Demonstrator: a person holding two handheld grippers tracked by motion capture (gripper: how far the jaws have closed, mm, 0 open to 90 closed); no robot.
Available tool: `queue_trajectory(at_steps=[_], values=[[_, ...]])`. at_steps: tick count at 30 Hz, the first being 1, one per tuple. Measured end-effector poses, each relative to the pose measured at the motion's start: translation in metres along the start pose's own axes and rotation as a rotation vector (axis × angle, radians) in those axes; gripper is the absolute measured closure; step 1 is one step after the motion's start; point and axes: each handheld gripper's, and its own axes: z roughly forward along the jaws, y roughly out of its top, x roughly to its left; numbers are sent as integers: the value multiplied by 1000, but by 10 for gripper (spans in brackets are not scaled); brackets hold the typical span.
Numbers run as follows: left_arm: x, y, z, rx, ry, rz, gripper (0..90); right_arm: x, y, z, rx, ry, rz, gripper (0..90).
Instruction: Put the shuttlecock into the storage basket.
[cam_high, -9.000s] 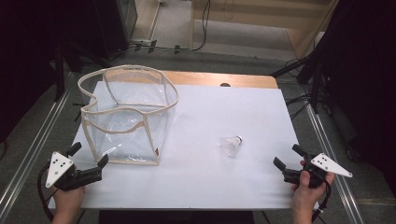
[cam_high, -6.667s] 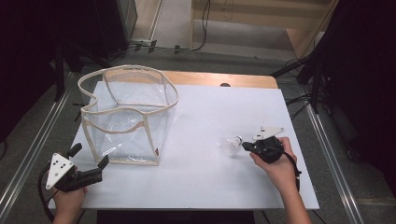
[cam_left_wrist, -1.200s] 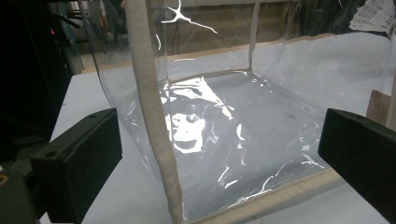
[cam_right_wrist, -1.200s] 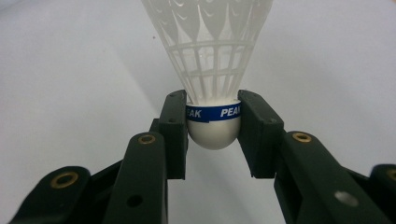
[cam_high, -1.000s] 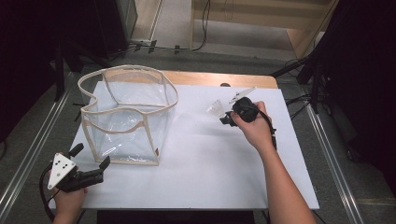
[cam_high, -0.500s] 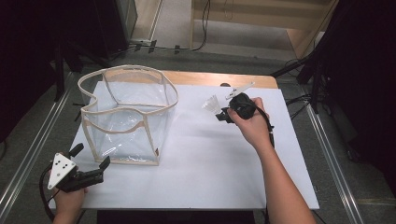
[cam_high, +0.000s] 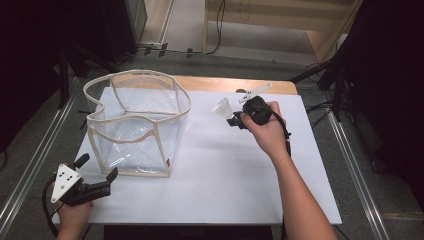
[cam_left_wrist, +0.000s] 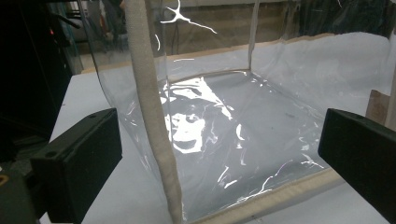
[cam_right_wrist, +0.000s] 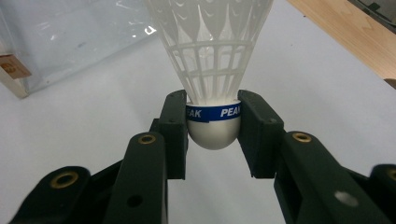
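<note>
Carry step in hand: right gripper (cam_right_wrist: 212, 123) clamped on shuttlecock (cam_right_wrist: 211, 70) at rounded white cork, above white table (cam_high: 210, 165) right of clear bag (cam_high: 137, 122). Next likely: over bag's open top, release (judgement). Skirt: white plastic lattice; bag: glossy film, beige fabric trim. Left gripper (cam_high: 95, 172) open, empty, near bag corner

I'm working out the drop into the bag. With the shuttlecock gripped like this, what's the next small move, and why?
Probably carry the shuttlecock left toward the clear bag. The right gripper is shut on its cork base, held above the white table, while the bag stands open-topped well to the left. The left gripper waits open near the bag's near corner.
</note>
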Motion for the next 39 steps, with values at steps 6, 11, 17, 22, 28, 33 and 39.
queue_trajectory(at_steps=[6, 11, 17, 22, 28, 33, 39], values=[[0, 0, 0, 1, -1, 1, 3, 4, 7, -2, -16, 1, -2, 630], [0, 0, 0, 0, -1, 1, 3, 7, 12, -3, -29, 5, -6, 630], [0, 0, 0, 0, -2, 0, 3, 9, 16, -2, -34, 6, -8, 630], [0, 0, 0, 0, -2, -1, 3, 10, 19, -5, -47, 6, -6, 630], [-1, 0, 1, 5, 2, 5, 3, 11, 24, -9, -64, 9, -4, 630], [-1, 0, 0, 4, -1, 5, 3, 12, 29, -15, -77, 7, -1, 630], [0, 0, 0, 3, -4, 4, 3, 15, 34, -22, -101, 4, -4, 630]])
